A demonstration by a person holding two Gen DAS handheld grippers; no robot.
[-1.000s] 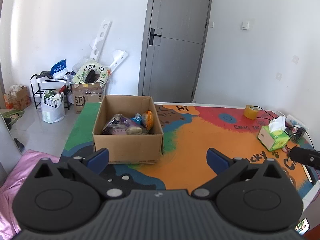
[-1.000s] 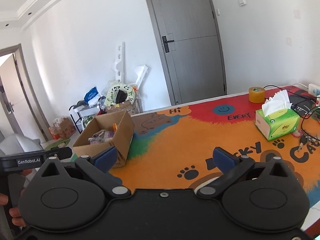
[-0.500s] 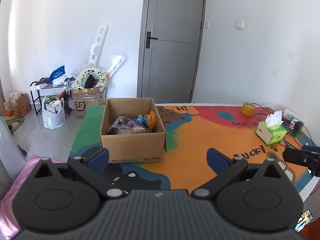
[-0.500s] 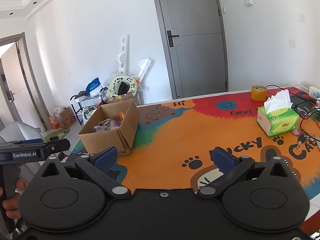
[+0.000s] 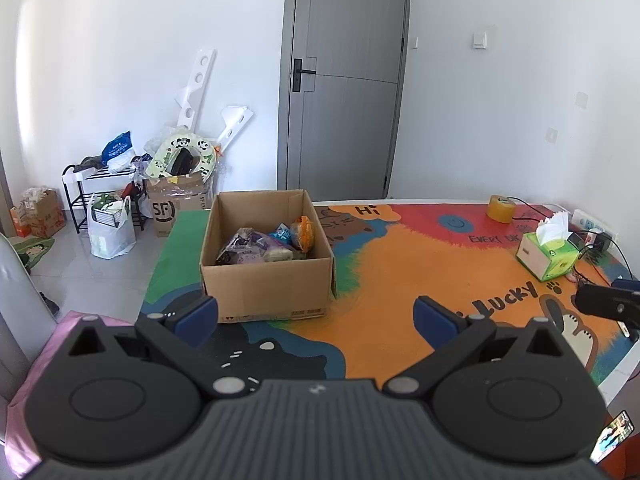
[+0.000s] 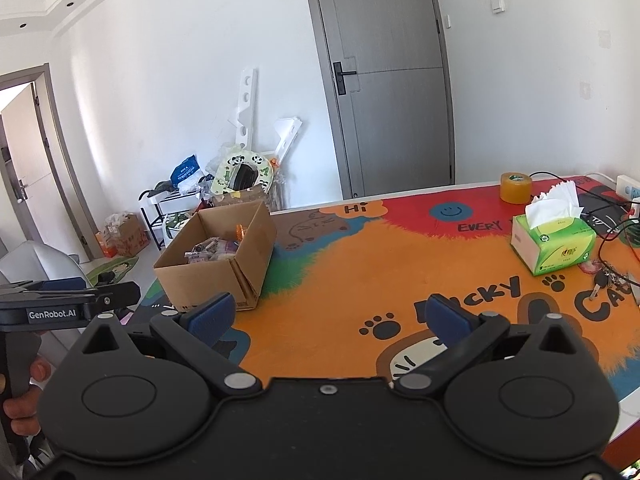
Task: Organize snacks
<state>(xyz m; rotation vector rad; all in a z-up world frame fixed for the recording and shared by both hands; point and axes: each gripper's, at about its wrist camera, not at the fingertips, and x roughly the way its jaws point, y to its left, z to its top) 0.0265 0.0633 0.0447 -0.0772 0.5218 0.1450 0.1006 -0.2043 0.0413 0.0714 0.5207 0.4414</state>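
1. Two handheld black two-finger grippers with blue pads, both empty. The left gripper (image 5: 316, 314) has its jaws spread wide apart, holding nothing; the right gripper (image 6: 326, 318) likewise stands wide apart with nothing between its fingers.
2. One open brown cardboard box (image 5: 267, 280), standing on the table ahead of the left gripper, a little left of its centre line and just beyond its left pad. From the right gripper it lies ahead and to the left (image 6: 224, 264).
3. Several wrapped snack packets (image 5: 264, 246), purple, blue and orange, heaped inside the box toward its right half; seen over the near wall from the right gripper (image 6: 214, 250). Exact count cannot be told.
4. One table covered by a bright cartoon mat in orange, red, green and black (image 5: 384, 280), with paw prints and lettering, spread beneath and ahead of both grippers (image 6: 360, 272).
5. One green tissue box with white tissue sticking up (image 6: 554, 246), ahead and right of the right gripper, well apart from the cardboard box; far right of the left gripper (image 5: 548, 254).
6. One roll of yellow-brown tape (image 6: 516, 187), beyond the tissue box near the far table edge.
7. One bunch of keys (image 6: 604, 278), just beside the tissue box on its right.
8. One grey closed door (image 5: 344, 80), in the far wall beyond the table.
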